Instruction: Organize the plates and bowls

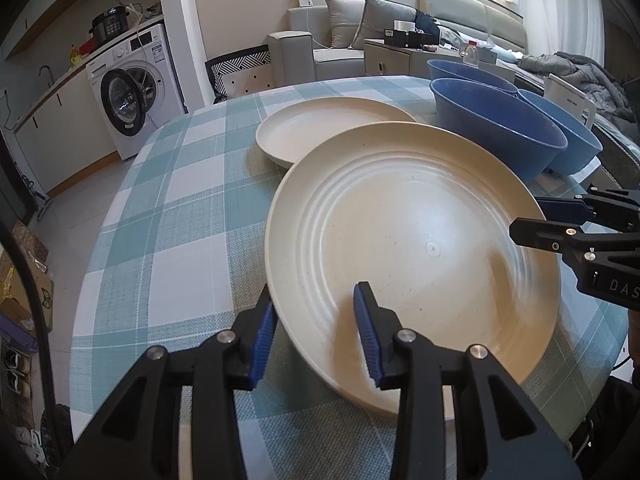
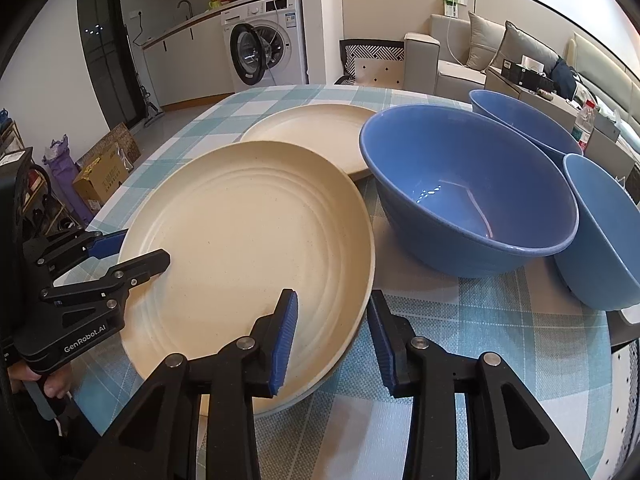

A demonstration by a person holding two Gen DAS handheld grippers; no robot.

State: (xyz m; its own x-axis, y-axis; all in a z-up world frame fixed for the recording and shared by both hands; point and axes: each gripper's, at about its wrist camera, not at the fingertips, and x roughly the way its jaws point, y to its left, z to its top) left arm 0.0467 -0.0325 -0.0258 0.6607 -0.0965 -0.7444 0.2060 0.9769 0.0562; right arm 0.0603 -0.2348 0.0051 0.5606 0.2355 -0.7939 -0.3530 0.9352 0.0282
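A large ridged cream plate lies on the checked tablecloth, and its far edge overlaps a second cream plate. My left gripper is open and straddles the near plate's left rim, with neither pad pressing on it. My right gripper is open too and straddles the right rim with a gap on both sides. Three blue bowls stand to the right: a big one, one behind it and one further right.
The round table's edge curves close on the left, with cardboard boxes on the floor below. A washing machine and a sofa stand beyond the table. A hand holds the left gripper's handle.
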